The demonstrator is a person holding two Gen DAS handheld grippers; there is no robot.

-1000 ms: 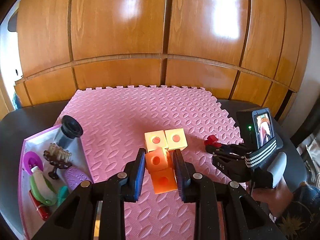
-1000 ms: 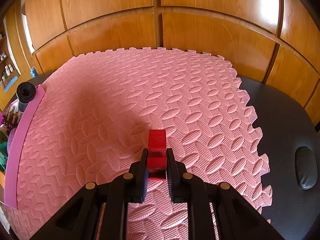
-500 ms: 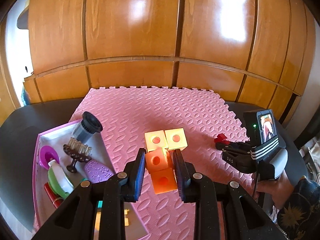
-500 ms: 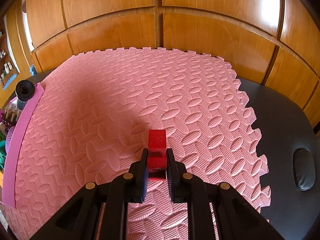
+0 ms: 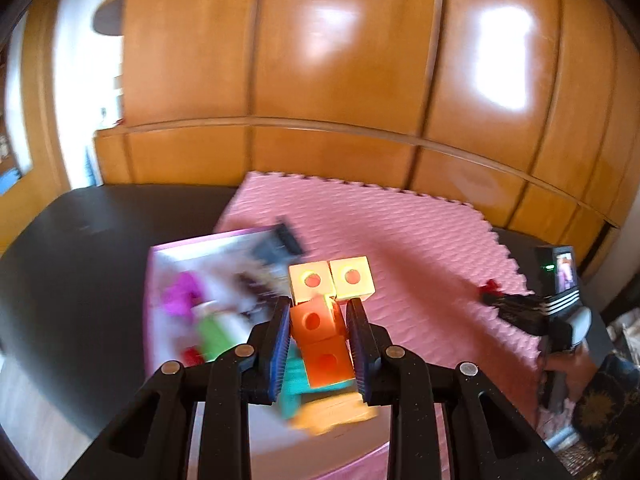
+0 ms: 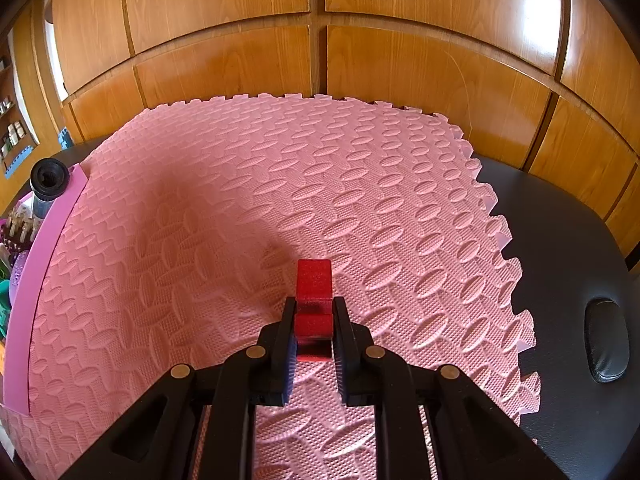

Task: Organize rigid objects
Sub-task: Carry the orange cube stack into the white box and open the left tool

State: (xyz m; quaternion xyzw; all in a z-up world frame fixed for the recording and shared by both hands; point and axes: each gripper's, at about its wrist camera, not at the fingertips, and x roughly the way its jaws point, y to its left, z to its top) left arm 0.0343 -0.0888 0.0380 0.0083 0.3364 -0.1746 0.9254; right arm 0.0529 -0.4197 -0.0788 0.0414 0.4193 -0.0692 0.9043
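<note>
My left gripper is shut on a cluster of joined cubes, two orange ones between the pads and two pale yellow ones sticking out ahead. It hangs above the near end of a pink-rimmed box full of blurred small items. My right gripper is shut on a red block low over the pink foam mat. That right gripper with the red block also shows at the right of the left wrist view, held by a hand.
The mat lies on a black table before a wooden panelled wall. In the box lie a black-capped tube, a brush-like piece, a green bottle and a magenta item. A black oval pad lies at the right.
My left gripper has swung left with the cube cluster, from over the mat to over the box; its view is now motion-blurred. The right gripper and red block have stayed put.
</note>
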